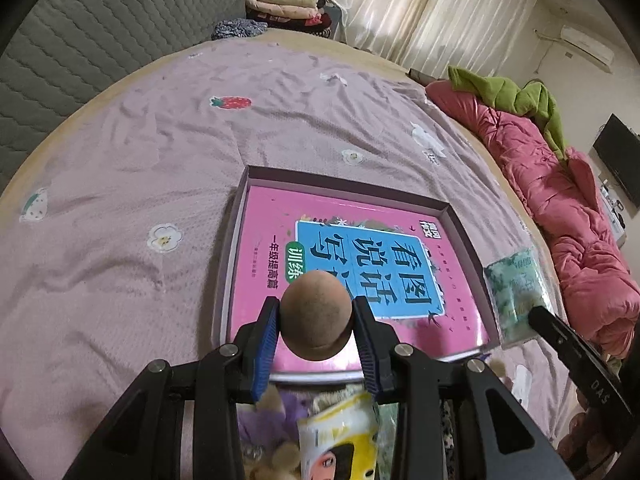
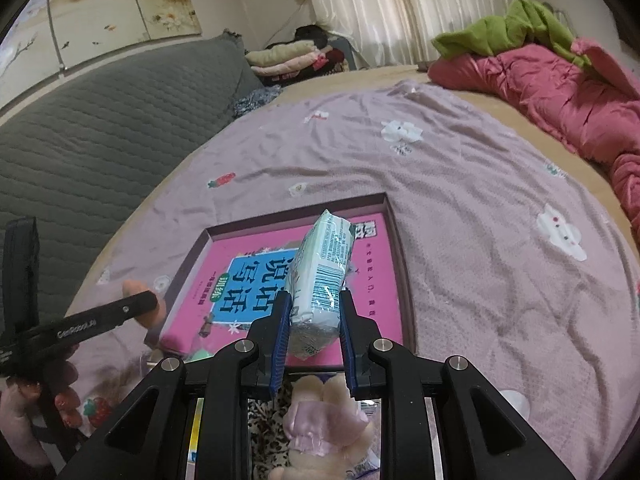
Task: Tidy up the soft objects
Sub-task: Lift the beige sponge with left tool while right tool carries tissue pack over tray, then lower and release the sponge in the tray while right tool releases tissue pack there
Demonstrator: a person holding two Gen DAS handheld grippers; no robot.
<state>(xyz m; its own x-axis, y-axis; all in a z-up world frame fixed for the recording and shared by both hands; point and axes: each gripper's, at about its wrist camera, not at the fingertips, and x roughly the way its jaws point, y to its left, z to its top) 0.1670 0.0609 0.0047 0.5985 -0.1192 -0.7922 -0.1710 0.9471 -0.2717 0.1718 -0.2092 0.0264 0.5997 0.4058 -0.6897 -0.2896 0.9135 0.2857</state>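
While both picks look done, nothing soft is lying in the box (image 1: pixel 460 216) yet: the left hand-held gripper (image 1: pixel 316 322) is clamping a brown sponge ball (image 1: pixel 315 314) above its near edge, and the right hand-held gripper (image 2: pixel 314 320) is pinching a tissue pack (image 2: pixel 322 276) over the pink book (image 2: pixel 372 280) inside. Plush toys (image 2: pixel 320 420) are waiting below.

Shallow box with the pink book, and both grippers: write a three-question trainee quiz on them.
1. True or false: the left gripper is shut on a brown makeup sponge.
2. What does the right gripper hold? A) plush toy B) wrapped tissue pack C) sock
3. What lies inside the shallow box?

Key
1. True
2. B
3. A pink book
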